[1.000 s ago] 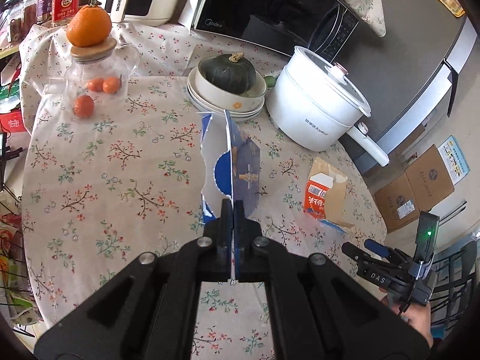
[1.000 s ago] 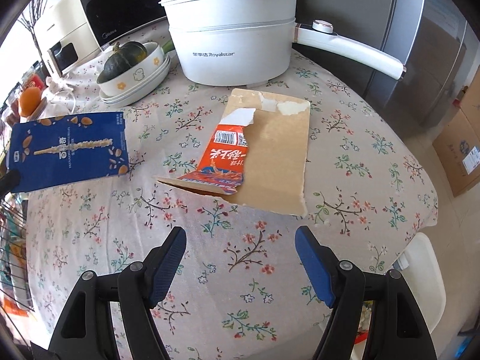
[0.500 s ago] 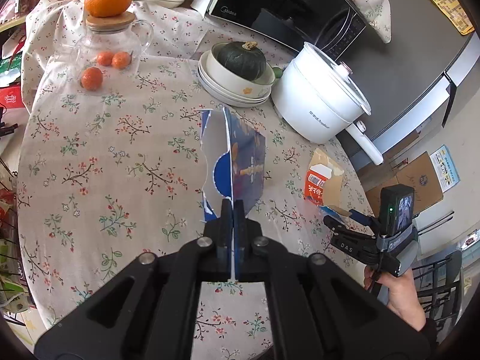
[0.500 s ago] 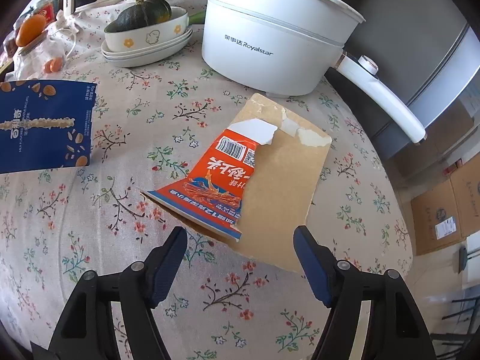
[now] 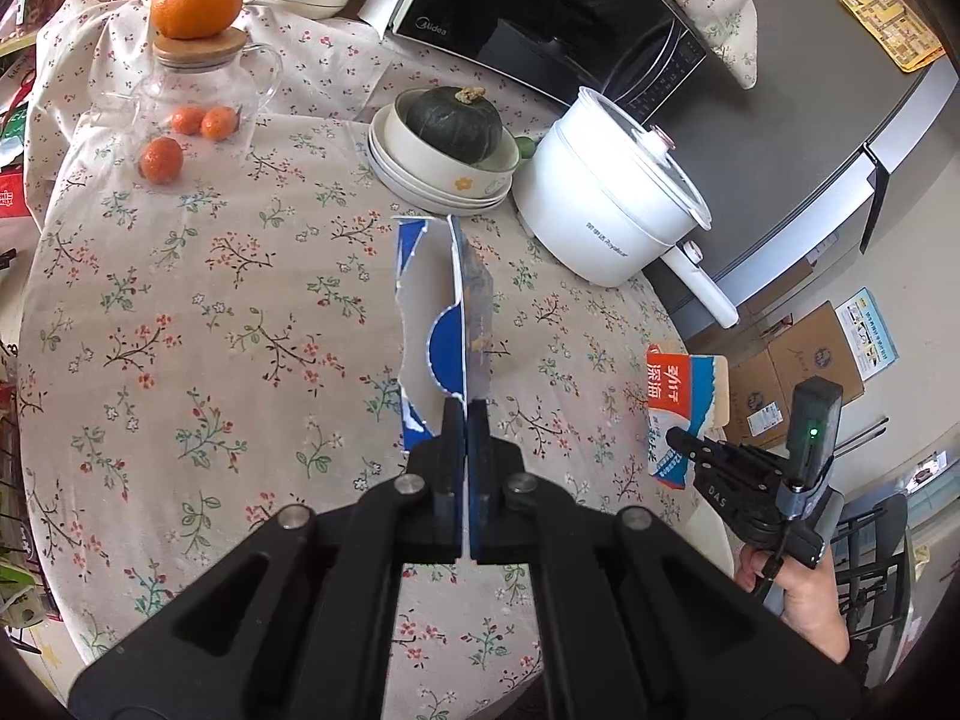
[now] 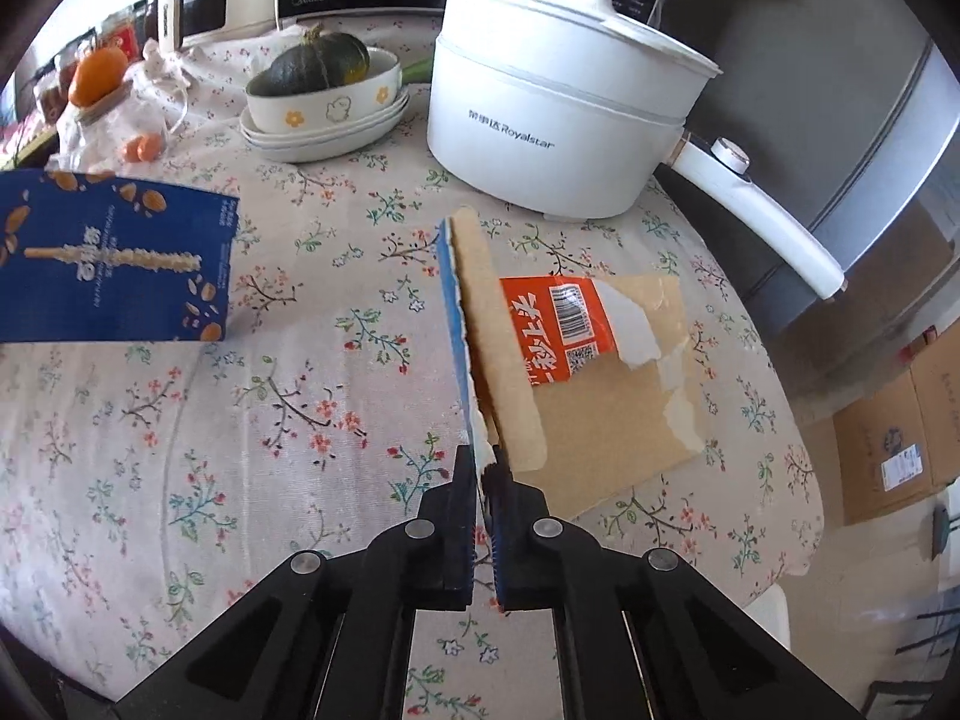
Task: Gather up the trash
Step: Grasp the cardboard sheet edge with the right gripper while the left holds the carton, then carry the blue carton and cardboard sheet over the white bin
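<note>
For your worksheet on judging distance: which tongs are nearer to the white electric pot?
Right. The right tongs, clamped on the torn orange carton, sit just in front of the white electric pot. The left tongs, gripping the blue snack box, are farther back toward mid-table.

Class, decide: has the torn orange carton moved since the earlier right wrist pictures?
Yes. The orange carton, which lay flat before, is now tipped up on edge, clamped in the right hand-held gripper, nearer than the white pot.
</note>
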A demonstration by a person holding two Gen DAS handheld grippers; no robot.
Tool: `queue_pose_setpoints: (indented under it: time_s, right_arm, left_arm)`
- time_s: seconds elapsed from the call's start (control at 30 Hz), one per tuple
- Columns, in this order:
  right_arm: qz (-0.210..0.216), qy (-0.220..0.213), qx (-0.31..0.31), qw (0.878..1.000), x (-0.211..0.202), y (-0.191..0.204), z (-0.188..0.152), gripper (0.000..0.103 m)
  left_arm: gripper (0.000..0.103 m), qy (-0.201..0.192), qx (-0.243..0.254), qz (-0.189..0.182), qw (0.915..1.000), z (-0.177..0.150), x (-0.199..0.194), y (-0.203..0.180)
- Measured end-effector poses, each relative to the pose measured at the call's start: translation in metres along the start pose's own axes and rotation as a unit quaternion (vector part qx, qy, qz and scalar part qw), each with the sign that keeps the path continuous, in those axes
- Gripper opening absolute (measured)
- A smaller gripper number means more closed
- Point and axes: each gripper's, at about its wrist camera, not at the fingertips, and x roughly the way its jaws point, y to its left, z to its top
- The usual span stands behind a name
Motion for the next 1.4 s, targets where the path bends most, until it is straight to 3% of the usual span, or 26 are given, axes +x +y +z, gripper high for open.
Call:
queue_pose_setpoints:
  time_s: [0.3, 0.57, 0.8, 1.07, 1.4]
  right_arm:
    - [0.064, -0.039, 0.079, 0.994, -0.062, -0.033, -0.017, 0.002]
    - [0.077, -0.076, 0.110, 0.988, -0.117, -0.064, -0.042, 0.002]
    - [0.065, -0.093, 0.139, 0.984, -0.148, -0.100, -0.072, 0.002]
    - [0.052, -0.074, 0.191, 0.978, -0.153, -0.147, -0.116, 0.002]
    - [0.043, -0.030, 0.260, 0.964, -0.142, -0.211, -0.177, 0.002]
  left_arm:
    - [0.001, -0.008, 0.013, -0.028, 0.9995, -0.007, -0.013, -0.019]
    - [0.001, -0.012, 0.054, -0.050, 0.9972, -0.017, -0.027, -0.049]
    - [0.001, -0.004, 0.080, -0.082, 0.9935, -0.024, -0.029, -0.080]
    - [0.001, 0.026, 0.114, -0.125, 0.9853, -0.040, -0.017, -0.126]
    - [0.001, 0.086, 0.162, -0.176, 0.9671, -0.073, 0.014, -0.190]
